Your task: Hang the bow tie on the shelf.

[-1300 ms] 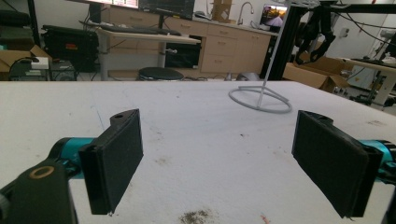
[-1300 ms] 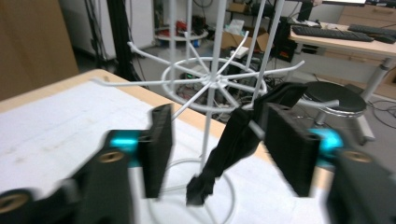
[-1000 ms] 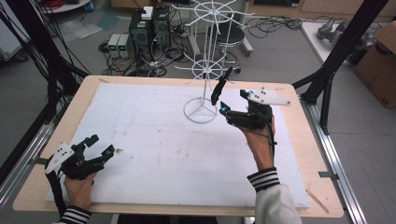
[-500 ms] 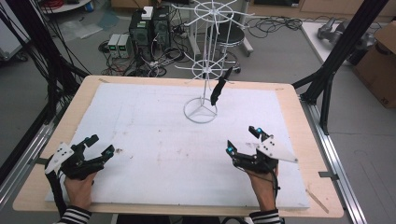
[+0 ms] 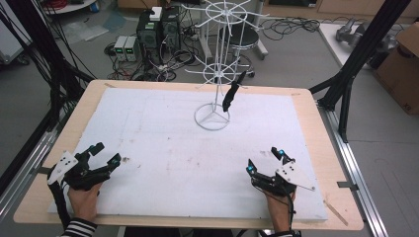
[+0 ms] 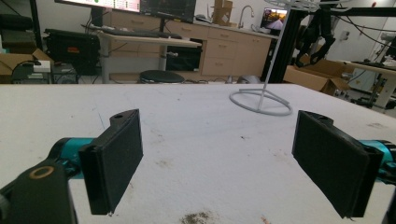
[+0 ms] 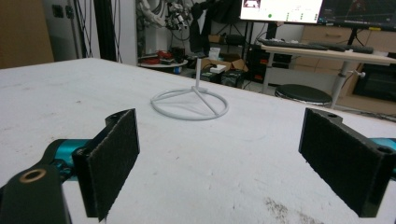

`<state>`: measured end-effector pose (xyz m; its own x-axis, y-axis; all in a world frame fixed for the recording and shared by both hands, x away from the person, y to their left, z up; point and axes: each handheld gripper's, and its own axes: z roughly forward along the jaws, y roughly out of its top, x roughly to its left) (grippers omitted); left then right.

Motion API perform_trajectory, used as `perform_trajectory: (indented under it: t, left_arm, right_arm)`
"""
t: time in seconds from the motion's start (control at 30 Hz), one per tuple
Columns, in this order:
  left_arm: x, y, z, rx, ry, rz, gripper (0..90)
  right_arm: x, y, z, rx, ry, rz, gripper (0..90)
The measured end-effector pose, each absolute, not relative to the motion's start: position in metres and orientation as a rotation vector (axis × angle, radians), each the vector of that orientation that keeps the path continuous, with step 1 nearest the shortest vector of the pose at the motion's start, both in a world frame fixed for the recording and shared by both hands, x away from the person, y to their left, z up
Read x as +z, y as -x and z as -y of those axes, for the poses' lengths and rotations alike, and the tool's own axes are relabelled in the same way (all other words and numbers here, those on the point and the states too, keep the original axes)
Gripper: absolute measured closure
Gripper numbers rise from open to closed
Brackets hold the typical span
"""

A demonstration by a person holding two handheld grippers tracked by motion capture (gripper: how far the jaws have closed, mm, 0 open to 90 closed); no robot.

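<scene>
In the high view, the left gripper and the right gripper both rest low at the near edge of the white foam-covered table top, one in each of the person's hands. Each has its jaws spread and nothing between them. The right gripper's jaws have just been opening. The tall white wire display rack with a ring base stands at the far middle of the table, well apart from both grippers. A slim black object hangs from one of its lower hooks, just beside the pole and above the ring. The other hooks look bare as far as I can tell. There is no box or tray on the table, so the rack is the only holder here, and it carries that one piece.

I judge this a rest between steps, with the hanging apparently done. Any next move calls for a long reach forward and up to the rack.

In the left gripper view, the left gripper has its black pads wide apart over bare, slightly smudged foam. The rack's ring base lies far ahead.

In the right gripper view, the right gripper is likewise wide and empty. The ring base and the foot of the pole stand ahead of it.
</scene>
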<state>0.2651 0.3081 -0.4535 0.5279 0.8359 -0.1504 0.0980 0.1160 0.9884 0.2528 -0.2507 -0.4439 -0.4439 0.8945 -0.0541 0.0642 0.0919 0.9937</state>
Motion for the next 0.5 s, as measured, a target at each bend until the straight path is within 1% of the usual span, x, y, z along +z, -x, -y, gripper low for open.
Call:
perform_trajectory:
  t: [0.13, 0.33, 0.4, 0.5]
  left_arm:
    - [-0.4534, -0.2643, -0.3074, 0.675, -1.376, -0.882, 16.5]
    - [-0.4535, -0.2647, -0.3077, 0.669, -1.371, -0.887, 16.5]
    - [-0.4534, -0.2647, -0.3078, 0.669, -1.373, -0.887, 16.6]
    - [-0.4533, -0.2660, -0.3081, 0.655, -1.372, -0.896, 16.5]
  right_arm:
    - [-0.4519, -0.2529, 0.2530, 1.432, -0.977, -1.612, 10.7]
    - [-0.4520, -0.2526, 0.2543, 1.444, -0.981, -1.604, 10.0]
    - [-0.4523, -0.2529, 0.2543, 1.436, -0.998, -1.589, 0.4]
    - [-0.4524, -0.2524, 0.2540, 1.434, -1.012, -1.582, 0.4]
